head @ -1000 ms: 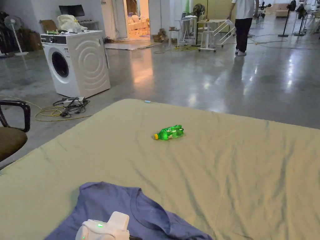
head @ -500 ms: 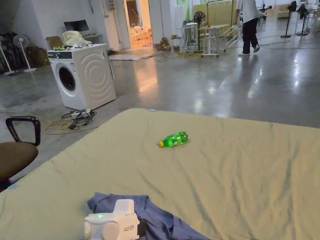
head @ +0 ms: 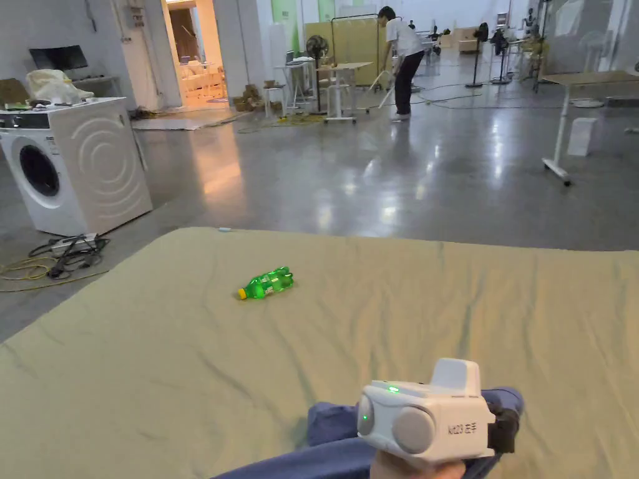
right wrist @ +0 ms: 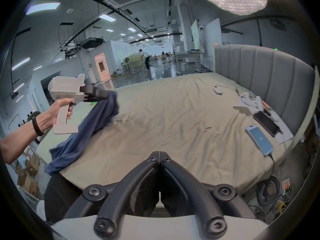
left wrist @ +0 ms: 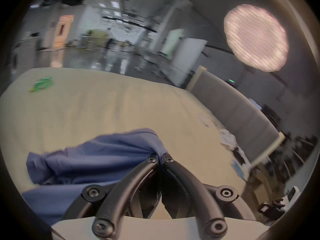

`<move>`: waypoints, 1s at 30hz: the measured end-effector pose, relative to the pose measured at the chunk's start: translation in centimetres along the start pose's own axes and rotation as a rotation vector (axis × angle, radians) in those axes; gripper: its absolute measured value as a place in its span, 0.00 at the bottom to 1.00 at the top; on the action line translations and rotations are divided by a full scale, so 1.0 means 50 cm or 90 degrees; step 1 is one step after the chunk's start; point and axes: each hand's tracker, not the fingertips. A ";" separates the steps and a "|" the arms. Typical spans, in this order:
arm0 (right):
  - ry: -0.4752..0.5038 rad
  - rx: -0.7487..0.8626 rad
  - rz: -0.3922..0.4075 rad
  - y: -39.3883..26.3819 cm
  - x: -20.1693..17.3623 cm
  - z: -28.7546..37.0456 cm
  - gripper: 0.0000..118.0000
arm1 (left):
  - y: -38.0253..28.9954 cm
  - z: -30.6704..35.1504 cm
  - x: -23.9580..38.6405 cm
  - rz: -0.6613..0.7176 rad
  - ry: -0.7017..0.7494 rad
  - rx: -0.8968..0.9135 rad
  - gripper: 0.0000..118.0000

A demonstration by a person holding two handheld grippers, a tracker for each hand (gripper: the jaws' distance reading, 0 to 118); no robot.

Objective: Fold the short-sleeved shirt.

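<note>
- My left hand-held gripper (left wrist: 160,158) has its jaws pressed together on a bunched bit of the blue shirt (left wrist: 103,157), pinching the fabric right at the tips. Can't tell which part of the shirt it is, could be a shoulder or a sleeve edge.
- I'm holding that bit up off the bed (right wrist: 173,113) so the rest hangs and trails down. In the right gripper view the shirt (right wrist: 97,122) drapes from the left hand-held gripper (right wrist: 103,94) down to the near left edge of the bed, with the lower end spilling over the side.
- My guess is the lift is there to shake the thing out and get it lying flat before any real folding, so the task looks barely begun.
- My right hand-held gripper (right wrist: 159,154) is closed too, jaws touching, but with nothing between them. It hovers over the near part of the bed, well apart from the shirt, probably waiting to grab a second corner.
- A green bottle (head: 266,283) lies on its side on the far left of the bed, well away from the shirt, so it shouldn't get in the way.
- Phones (right wrist: 259,139) and other bits sit by the headboard (right wrist: 259,74) on the right, well out of reach of the fabric.
- Lots of bare sheet in the middle, which is where I'd want to spread it.
</note>
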 end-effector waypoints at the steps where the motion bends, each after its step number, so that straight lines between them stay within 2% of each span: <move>1: -0.012 0.000 -0.007 -0.005 0.014 0.011 0.00 | -0.020 -0.034 0.060 -0.024 -0.040 -0.034 0.02; 5: -0.042 0.002 -0.061 -0.030 0.060 0.041 0.00 | -0.164 -0.124 0.269 -0.073 -0.121 -0.118 0.02; 8: -0.069 0.006 -0.064 -0.046 0.086 0.060 0.00 | -0.276 -0.163 0.365 -0.133 -0.162 -0.193 0.02; 11: -0.088 0.010 -0.081 -0.059 0.112 0.075 0.00 | -0.360 -0.185 0.404 -0.191 -0.149 -0.230 0.02; 14: -0.099 0.011 -0.090 -0.068 0.125 0.080 0.00 | -0.369 -0.169 0.397 -0.188 -0.125 -0.224 0.05; 15: -0.101 0.010 -0.090 -0.070 0.128 0.079 0.00 | -0.361 -0.160 0.379 -0.163 -0.132 -0.225 0.15; 16: -0.099 0.010 -0.087 -0.069 0.127 0.077 0.00 | -0.350 -0.144 0.362 -0.131 -0.135 -0.218 0.42; 17: -0.096 0.012 -0.078 -0.065 0.124 0.074 0.00 | -0.335 -0.116 0.343 -0.110 -0.140 -0.208 0.62; 18: -0.093 0.017 -0.067 -0.061 0.120 0.070 0.00 | -0.312 -0.097 0.318 -0.095 -0.150 -0.179 0.67; 20: -0.077 0.033 -0.053 -0.049 0.112 0.058 0.00 | -0.271 -0.028 0.285 -0.087 -0.114 -0.134 0.67; 23: -0.035 0.073 -0.039 -0.009 0.085 0.031 0.00 | -0.197 0.143 0.225 -0.109 -0.034 -0.022 0.67; 27: -0.017 0.148 -0.001 0.054 0.032 0.001 0.00 | -0.150 0.365 0.201 -0.235 0.150 0.128 0.67; 30: 0.016 0.189 0.016 0.099 -0.008 0.003 0.00 | -0.146 0.496 0.212 -0.273 0.252 0.225 0.66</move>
